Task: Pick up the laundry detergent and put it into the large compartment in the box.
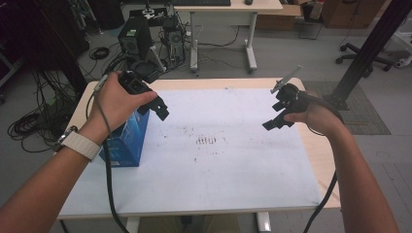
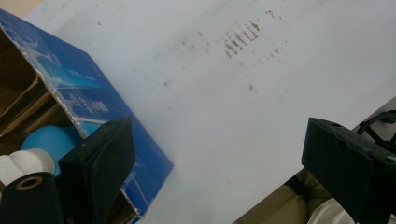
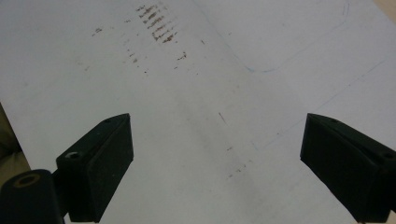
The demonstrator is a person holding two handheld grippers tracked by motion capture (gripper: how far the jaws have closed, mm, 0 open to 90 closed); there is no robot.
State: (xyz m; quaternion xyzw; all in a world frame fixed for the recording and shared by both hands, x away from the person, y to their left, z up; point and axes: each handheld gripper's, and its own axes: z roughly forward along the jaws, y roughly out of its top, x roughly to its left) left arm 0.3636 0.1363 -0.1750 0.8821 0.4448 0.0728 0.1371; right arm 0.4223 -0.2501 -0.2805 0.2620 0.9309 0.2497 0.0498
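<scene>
A blue cardboard box (image 1: 127,141) stands at the table's left side, its top open. In the left gripper view the box (image 2: 88,100) holds a light blue round object (image 2: 49,140) and something white (image 2: 21,163). My left gripper (image 1: 158,108) hangs just above the box's right edge, open and empty (image 2: 219,163). Over the right side of the table my right gripper (image 1: 274,121) is held in the air, also open with nothing between its jaws (image 3: 217,163).
A white sheet (image 1: 209,160) with brown smudges (image 1: 206,141) at its middle covers the wooden table (image 1: 320,160). Beyond the far edge are a computer tower (image 1: 135,36), floor cables (image 1: 29,126), a desk (image 1: 223,9) and a black post (image 1: 369,48).
</scene>
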